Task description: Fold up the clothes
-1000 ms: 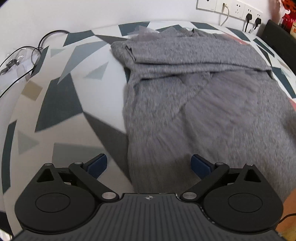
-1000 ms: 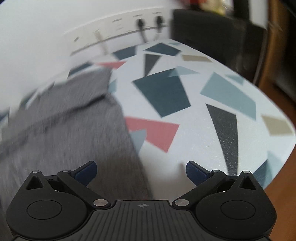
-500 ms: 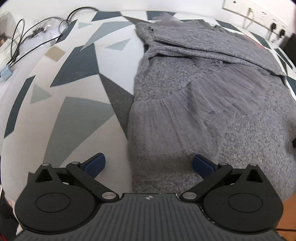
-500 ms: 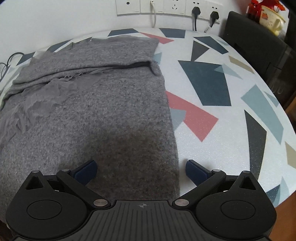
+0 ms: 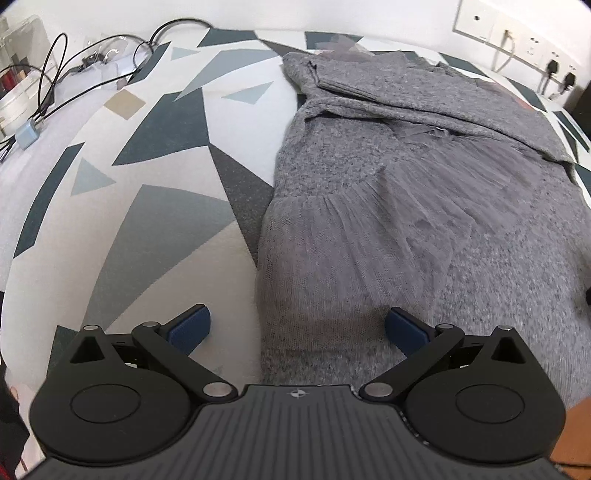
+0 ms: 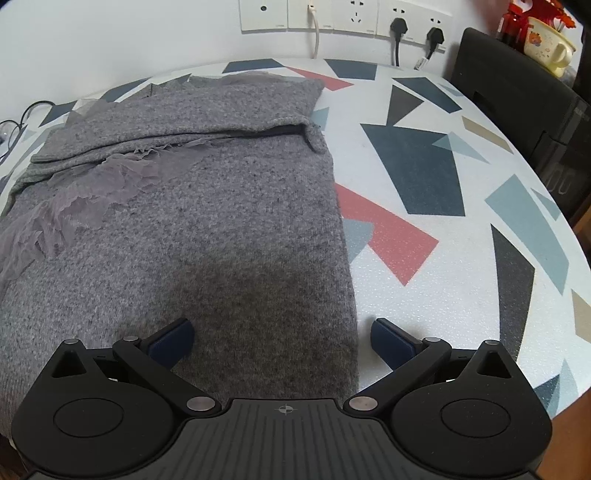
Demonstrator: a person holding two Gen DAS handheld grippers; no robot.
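- Grey knit garment (image 5: 424, 206) lies flat on the desk (image 5: 155, 206), its far end already folded back toward me, sheer ruffle (image 6: 74, 199) spilling across the middle.
- Its long axis runs away from me toward the wall sockets (image 6: 343, 16).
- My left gripper (image 5: 297, 326) straddles the near left edge, fingers wide apart, holding nothing.
- My right gripper (image 6: 282, 338) straddles the near right edge, equally wide and empty.
- I judge both are set at the 2 near corners for the next fold.
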